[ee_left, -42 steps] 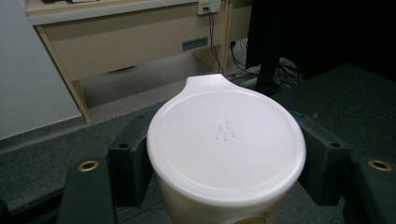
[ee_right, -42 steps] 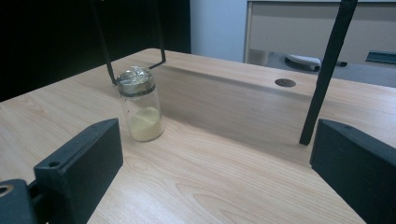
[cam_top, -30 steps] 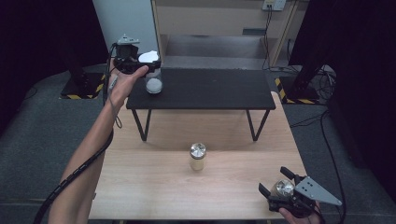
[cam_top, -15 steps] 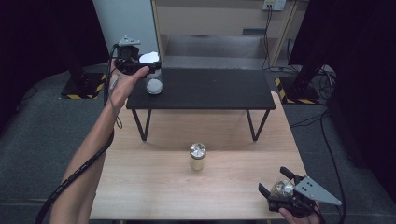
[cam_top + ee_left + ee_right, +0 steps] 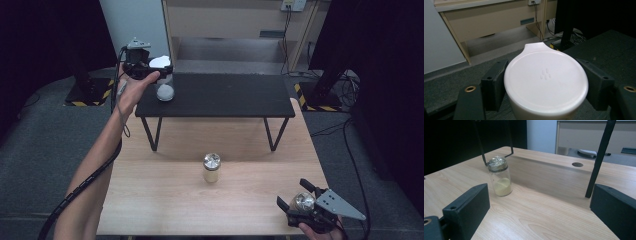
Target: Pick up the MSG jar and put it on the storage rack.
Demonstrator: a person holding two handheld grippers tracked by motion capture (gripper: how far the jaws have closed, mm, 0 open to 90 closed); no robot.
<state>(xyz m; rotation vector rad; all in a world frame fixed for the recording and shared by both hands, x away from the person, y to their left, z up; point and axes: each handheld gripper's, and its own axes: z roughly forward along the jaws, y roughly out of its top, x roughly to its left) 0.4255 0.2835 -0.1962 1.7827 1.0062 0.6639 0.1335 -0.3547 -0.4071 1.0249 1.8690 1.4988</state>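
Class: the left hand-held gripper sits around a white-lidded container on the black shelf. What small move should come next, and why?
Probably open the jaws fully and draw the left hand-held gripper back. The white-lidded container rests on the black shelf, and the jaws have just been opening, the container between them.

A raised shelf [image 5: 225,95] stands on the desk [image 5: 165,200] along its far edge. A lidded container [image 5: 164,90] sits at the shelf's left end, between the jaws of the left gripper [image 5: 145,67]. A jar [image 5: 211,167] stands mid-desk before the shelf. The right gripper [image 5: 300,202] rests at the near right corner.
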